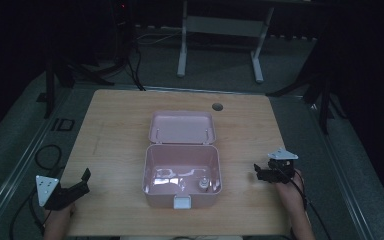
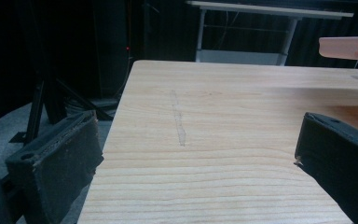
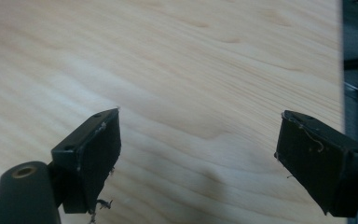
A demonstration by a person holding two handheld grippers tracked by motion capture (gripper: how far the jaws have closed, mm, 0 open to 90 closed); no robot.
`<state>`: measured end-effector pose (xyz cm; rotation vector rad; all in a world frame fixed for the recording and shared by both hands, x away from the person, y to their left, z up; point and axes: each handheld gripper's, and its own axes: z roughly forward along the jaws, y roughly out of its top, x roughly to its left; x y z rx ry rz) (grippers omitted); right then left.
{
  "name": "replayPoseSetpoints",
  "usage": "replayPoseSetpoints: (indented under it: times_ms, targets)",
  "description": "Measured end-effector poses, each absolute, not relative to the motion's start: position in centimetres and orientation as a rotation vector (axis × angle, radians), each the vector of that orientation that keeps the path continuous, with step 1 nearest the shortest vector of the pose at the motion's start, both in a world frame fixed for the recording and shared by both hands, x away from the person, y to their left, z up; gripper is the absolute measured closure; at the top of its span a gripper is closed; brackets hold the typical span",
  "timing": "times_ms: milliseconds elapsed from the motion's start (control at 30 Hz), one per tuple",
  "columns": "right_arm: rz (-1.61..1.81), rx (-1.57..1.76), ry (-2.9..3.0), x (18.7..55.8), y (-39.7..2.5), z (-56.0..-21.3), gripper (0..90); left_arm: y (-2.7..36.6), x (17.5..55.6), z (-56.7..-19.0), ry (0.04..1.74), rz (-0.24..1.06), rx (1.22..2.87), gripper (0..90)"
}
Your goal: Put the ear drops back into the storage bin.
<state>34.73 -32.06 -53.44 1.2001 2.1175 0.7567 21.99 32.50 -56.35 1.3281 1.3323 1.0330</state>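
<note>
Near the middle of the wooden table [image 1: 115, 125], toward the person's side: a pink box [image 1: 182, 172], open, lid [image 1: 182, 127] swung back and standing up behind the tub. Inside the tub, toward its front right corner, a small pale round object [image 1: 203, 184], too small to identify; around it, glare on the glossy floor of the tub. On the front wall, at the middle, a white latch [image 1: 182, 202] hanging down. Beyond the lid, near the far edge of the table, a round grey hole [image 1: 217, 106].

Left of the box and well apart from it, at the near left corner of the table: the left gripper [image 1: 80, 182], held in a hand, jaws spread wide and empty, pointing toward the box. Seen along its own jaws in the left gripper view, bare wood between them, a faint scratch [image 2: 179, 123] running away down the grain, and the box edge [image 2: 347, 46] at the upper right.

Right of the box, also apart from it: the right gripper [image 1: 260, 172], jaws likewise wide apart, gripping nothing, aimed leftward at the box wall. In the right gripper view, plain wood grain between the two black pads [image 3: 98, 154], with the table edge at the far right.

Beyond the table, grey floor, cables [image 1: 47, 155] at the left, and a white desk frame [image 1: 220, 30] farther back in the dark.
</note>
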Motion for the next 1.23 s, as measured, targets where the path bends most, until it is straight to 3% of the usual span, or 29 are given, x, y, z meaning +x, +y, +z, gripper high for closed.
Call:
replayPoseSetpoints:
  times_ms: [633, 1233]
  targets:
    - [1.025, 1.377, 1.755, 33.0, -34.3, -54.9, 13.5, 32.6, 22.0, -56.3, 1.334, 1.030, 1.327, 0.5]
    - [1.044, 1.451, 1.681, 32.7, -35.2, -55.2, 13.6, 32.6, 22.0, -56.4, 1.332, 1.027, 1.325, 0.5]
